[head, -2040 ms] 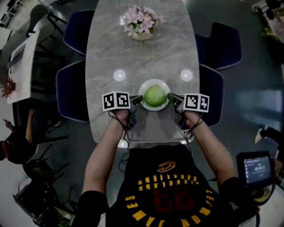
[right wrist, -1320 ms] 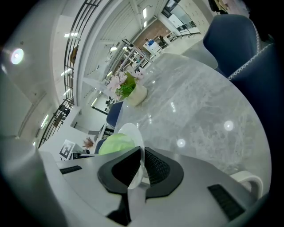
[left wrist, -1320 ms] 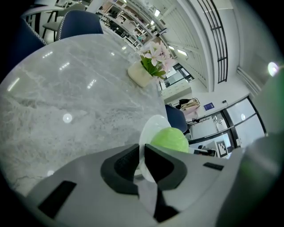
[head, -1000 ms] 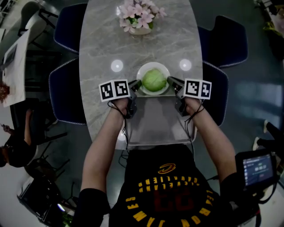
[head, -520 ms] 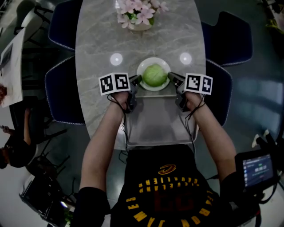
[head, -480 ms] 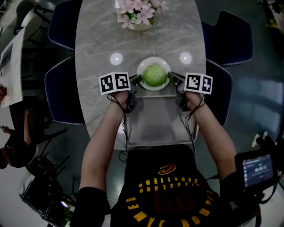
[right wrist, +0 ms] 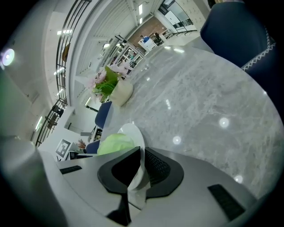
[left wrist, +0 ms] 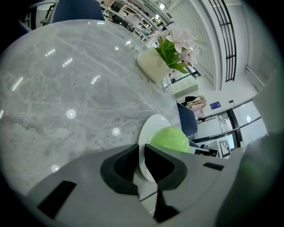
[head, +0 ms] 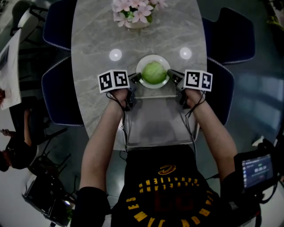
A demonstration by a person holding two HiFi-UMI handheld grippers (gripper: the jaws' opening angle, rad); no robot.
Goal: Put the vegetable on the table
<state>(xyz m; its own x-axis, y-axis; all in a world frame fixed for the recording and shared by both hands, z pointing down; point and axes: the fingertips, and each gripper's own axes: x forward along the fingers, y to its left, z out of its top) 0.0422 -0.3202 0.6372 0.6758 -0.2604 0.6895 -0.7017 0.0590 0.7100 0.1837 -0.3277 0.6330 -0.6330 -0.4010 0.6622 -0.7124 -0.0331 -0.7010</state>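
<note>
A green cabbage [head: 153, 72] lies on a round white plate [head: 141, 66] over the near half of the grey marble table [head: 97, 40]. My left gripper [head: 136, 79] is shut on the plate's left rim and my right gripper [head: 170, 75] is shut on its right rim. In the left gripper view the jaws [left wrist: 141, 162] pinch the plate [left wrist: 148, 133], with the cabbage [left wrist: 171, 138] just beyond. The right gripper view shows its jaws [right wrist: 141, 164] clamping the plate [right wrist: 133, 132] beside the cabbage [right wrist: 114, 142]. Whether the plate touches the tabletop I cannot tell.
A vase of pink flowers [head: 134, 13] stands at the table's far end. Dark blue chairs [head: 60, 88] [head: 230, 40] flank both sides. A pale rectangular surface [head: 157, 119] lies between my forearms at the near edge. A small screen [head: 257, 166] glows at lower right.
The plate with the cabbage has moved a little farther over the table toward the flowers. Both grippers have kept their hold on its rim.
</note>
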